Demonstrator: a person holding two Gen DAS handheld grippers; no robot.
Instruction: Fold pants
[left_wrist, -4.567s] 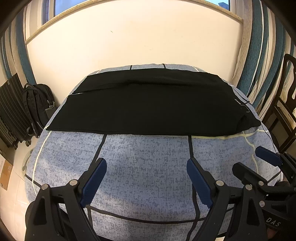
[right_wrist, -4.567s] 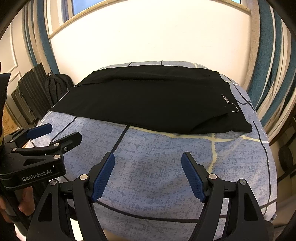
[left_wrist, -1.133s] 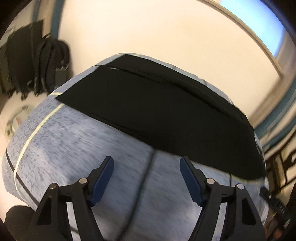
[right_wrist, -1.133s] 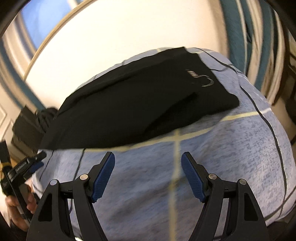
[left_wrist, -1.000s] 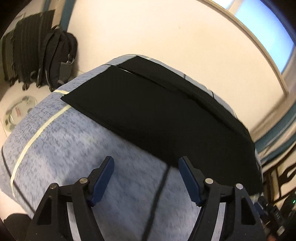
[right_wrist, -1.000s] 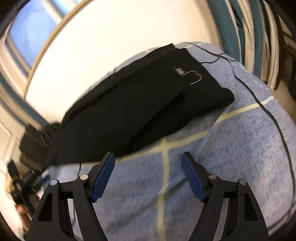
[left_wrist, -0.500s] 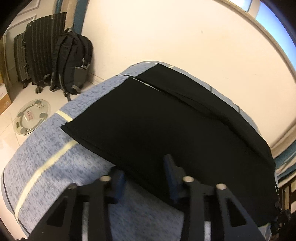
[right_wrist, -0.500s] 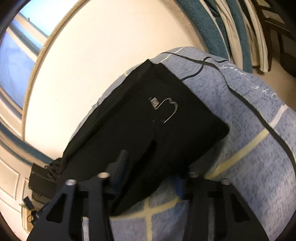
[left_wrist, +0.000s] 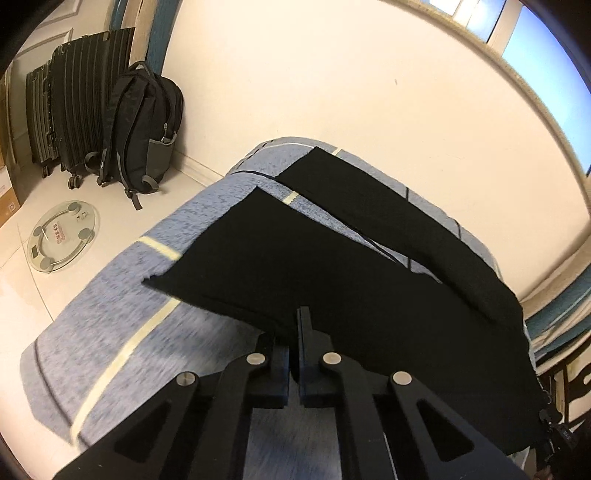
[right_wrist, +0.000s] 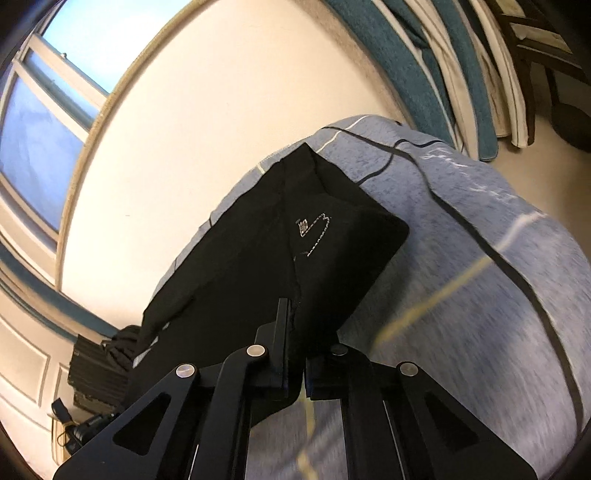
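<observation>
Black pants (left_wrist: 332, 280) lie across a bed (left_wrist: 122, 295) with a blue-grey cover crossed by pale and dark lines. Beside the bed, against the cream wall, stand a black backpack (left_wrist: 142, 129) and dark ribbed suitcases (left_wrist: 74, 107), with a round glass scale (left_wrist: 62, 236) on the floor; teal and white curtains (right_wrist: 436, 62) hang past the far corner (nothing stands between either claw and the cloth). The left claw (left_wrist: 295, 354) is pinched shut on the near edge of the pants, and the right claw (right_wrist: 295, 350) is pinched on the waist end, below the stitched pocket mark (right_wrist: 314, 232). Both claws have just been closing, with fabric between their pads. A second ago both stood wide over bare cover, short of the pants; now the gripped edge is raised off the bed, and a strip of cover shows between the near leg and the far one.
</observation>
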